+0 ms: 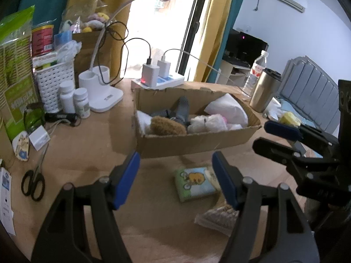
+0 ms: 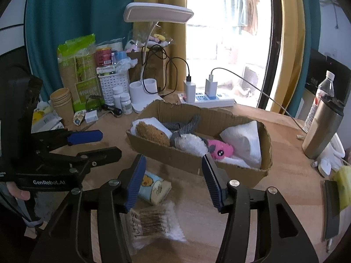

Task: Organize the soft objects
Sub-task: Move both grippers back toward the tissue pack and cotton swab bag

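Two tools share our bench, both with their blue pads spread apart and gripping nothing. From the left wrist view, we see the left tool (image 1: 175, 179) filling the lower half of the frame, and between its fingers, lower centre, lies a small tissue pack (image 1: 195, 183) printed with a yellow cartoon figure, flat on the wooden bench (image 1: 87, 153). Just below and right of it sits a clear bag of cotton swabs (image 1: 217, 218), partly behind the right-hand finger. Mid-frame stands the cardboard box (image 1: 193, 141), holding a brown plush (image 1: 167, 126), a grey plush (image 1: 181, 109), a white fluffy toy (image 1: 207, 122) and white cloth. Scissors (image 1: 34, 179) lie at the lower left. From the right wrist view, we see the right tool (image 2: 172, 180) low in the frame, the tissue pack (image 2: 154, 186) just inside its left-hand finger and the swab bag (image 2: 154, 223) below that. Here the box (image 2: 197, 160) sits centre frame, and a pink plush (image 2: 220, 149) shows inside it. Our left tool (image 2: 101, 142) enters at mid-left, jaws apart.
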`<state>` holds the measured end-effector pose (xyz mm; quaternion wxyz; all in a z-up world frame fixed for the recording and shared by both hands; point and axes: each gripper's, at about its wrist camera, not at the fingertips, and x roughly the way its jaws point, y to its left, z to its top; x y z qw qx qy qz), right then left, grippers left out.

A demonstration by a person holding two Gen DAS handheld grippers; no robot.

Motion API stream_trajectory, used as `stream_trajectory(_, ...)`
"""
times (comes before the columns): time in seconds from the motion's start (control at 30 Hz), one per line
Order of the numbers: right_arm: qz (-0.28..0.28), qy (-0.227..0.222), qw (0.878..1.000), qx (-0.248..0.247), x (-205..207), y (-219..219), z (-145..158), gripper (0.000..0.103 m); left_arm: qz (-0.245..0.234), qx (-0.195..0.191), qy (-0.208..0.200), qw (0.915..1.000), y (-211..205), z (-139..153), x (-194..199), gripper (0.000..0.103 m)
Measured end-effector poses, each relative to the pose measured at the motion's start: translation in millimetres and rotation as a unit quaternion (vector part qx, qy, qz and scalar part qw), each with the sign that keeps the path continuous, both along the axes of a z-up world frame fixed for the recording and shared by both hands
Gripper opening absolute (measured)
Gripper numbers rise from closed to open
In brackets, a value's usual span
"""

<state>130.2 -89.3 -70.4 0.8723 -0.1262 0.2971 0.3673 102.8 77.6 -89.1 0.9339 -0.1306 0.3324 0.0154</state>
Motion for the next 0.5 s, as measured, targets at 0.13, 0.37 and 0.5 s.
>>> stream_trajectory(0.13,-0.002,-0.002,1.0,-0.008,-6.2,0.0,-5.8,0.064,0.007,-0.005,-0.003,1.0,1.6,-2.9,-8.3,0.077)
stream_trajectory(0.37,0.001,0.003,1.0,-0.016,-16.6,-2.1,-15.7,0.072,0.01,-0.012,-0.008,0.9999,0.6,-6.7,-22.1,0.085)
stream_trajectory(0.5,0.006,0.011,1.0,-0.018,-22.0,-3.2,-22.6,0.073,0.012,-0.012,-0.005,0.9998,-1.2,-11.4,-28.4,0.085)
